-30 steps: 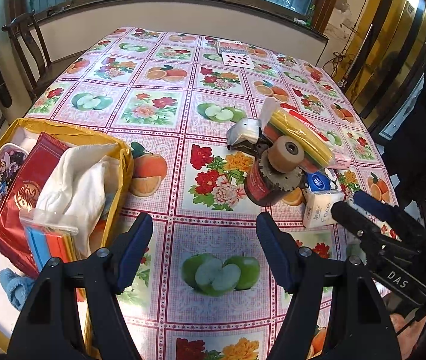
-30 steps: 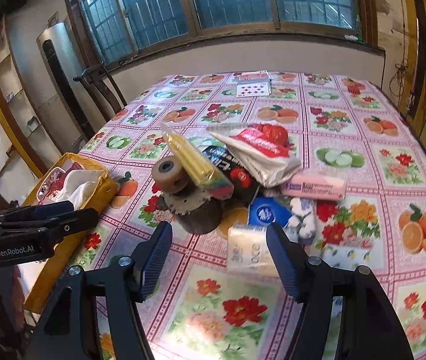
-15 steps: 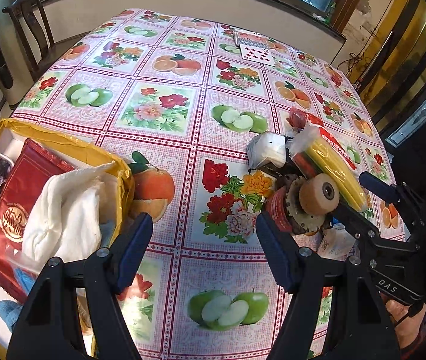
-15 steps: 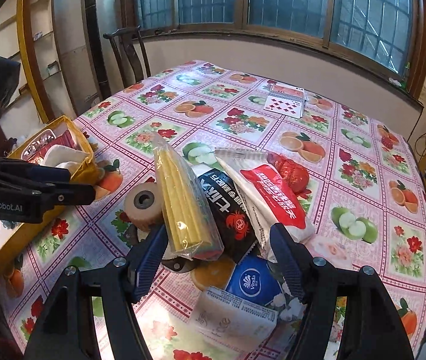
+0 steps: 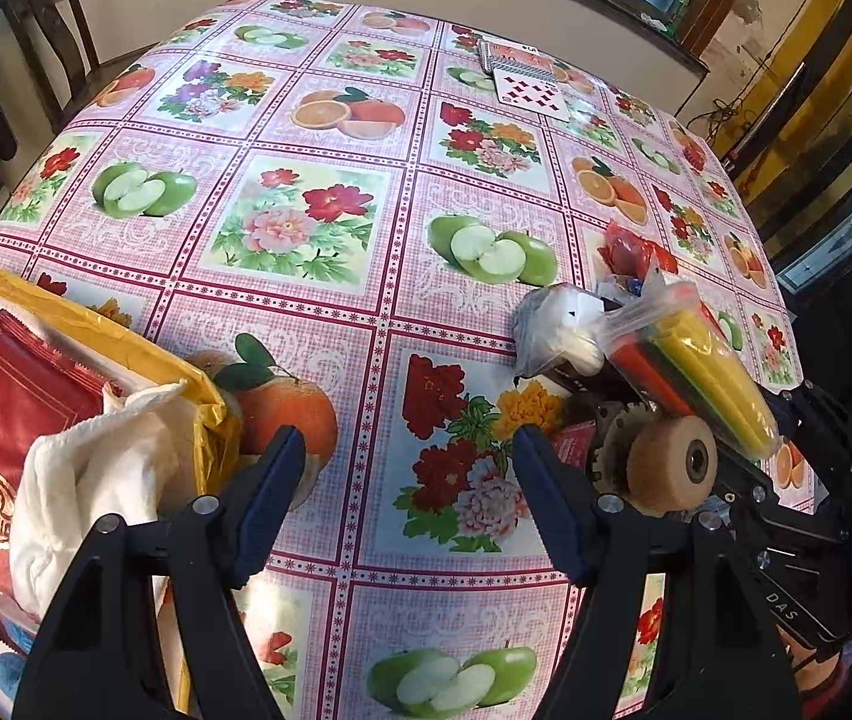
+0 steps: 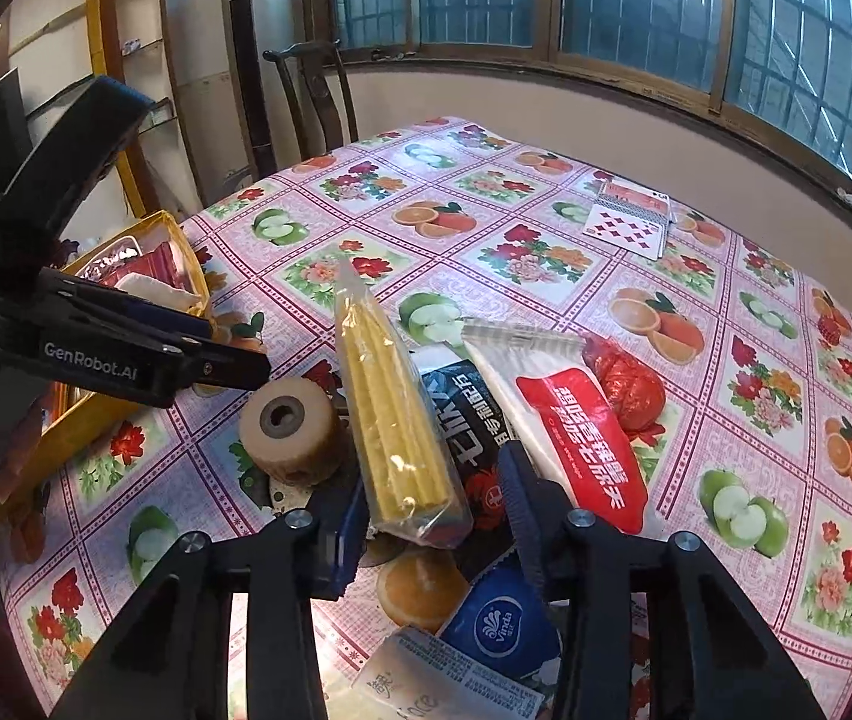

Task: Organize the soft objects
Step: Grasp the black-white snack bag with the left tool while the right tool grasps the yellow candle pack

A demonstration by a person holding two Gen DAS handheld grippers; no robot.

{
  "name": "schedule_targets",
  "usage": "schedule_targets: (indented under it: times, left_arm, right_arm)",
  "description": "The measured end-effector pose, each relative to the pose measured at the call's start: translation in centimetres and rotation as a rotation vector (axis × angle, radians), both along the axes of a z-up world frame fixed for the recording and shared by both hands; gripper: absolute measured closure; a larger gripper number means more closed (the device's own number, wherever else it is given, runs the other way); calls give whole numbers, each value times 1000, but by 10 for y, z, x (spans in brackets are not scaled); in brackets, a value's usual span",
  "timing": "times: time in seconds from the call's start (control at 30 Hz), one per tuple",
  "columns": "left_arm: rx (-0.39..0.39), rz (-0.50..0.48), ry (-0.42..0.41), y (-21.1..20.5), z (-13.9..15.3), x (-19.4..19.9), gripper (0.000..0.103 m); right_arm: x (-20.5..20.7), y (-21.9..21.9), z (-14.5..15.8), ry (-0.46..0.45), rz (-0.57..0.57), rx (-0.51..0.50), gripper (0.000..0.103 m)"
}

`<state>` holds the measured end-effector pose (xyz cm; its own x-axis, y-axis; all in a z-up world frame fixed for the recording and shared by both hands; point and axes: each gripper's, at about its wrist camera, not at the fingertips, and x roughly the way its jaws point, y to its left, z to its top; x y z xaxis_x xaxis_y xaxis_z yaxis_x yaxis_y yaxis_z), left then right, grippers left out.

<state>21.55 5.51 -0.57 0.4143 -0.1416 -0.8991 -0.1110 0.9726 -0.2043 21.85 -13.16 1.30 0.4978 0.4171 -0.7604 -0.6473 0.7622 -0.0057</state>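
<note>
Bagged yellow cloths point(image 6: 393, 420) between spread right tool point(image 6: 435, 510), white towel point(image 5: 90, 480) only in left view, left tool point(image 5: 408, 492) spread, empty

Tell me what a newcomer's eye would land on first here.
The loud fruit-and-flower tablecloth fills both views. On it, a pile of packets lies before the open right gripper, whose fingers straddle the near end of a bagged stack of yellow cloths. Left of the open left gripper sits a yellow box holding a white cloth.
</note>
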Motion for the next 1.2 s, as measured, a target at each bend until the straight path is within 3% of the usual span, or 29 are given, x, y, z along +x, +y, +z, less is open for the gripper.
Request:
schedule_targets:
  times: [0.07, 0.17, 0.47, 0.63, 0.8, 1.0, 1.2]
  left_arm:
    - [-13, 2, 3, 0, -2, 7, 32]
    - [-27, 1, 6, -1, -3, 15, 32]
    - [-96, -44, 7, -16, 0, 44, 32]
    - [-123, -136, 20, -37, 0, 57, 32]
    - [-145, -114, 62, -37, -7, 62, 31]
    - [-293, -135, 145, -40, -25, 70, 29]
    - [-370, -155, 193, -51, -37, 79, 27]
  right_arm:
    - [3, 0, 1, -3, -14, 4, 59]
    - [6, -5, 0, 30, -39, 49, 85]
    - [3, -41, 3, 31, -161, 127, 86]
    - [1, -55, 6, 42, -199, 164, 86]
    - [1, -59, 5, 58, -202, 189, 86]
    - [2, -59, 5, 61, -207, 186, 86]
    - [2, -69, 2, 77, -230, 205, 86]
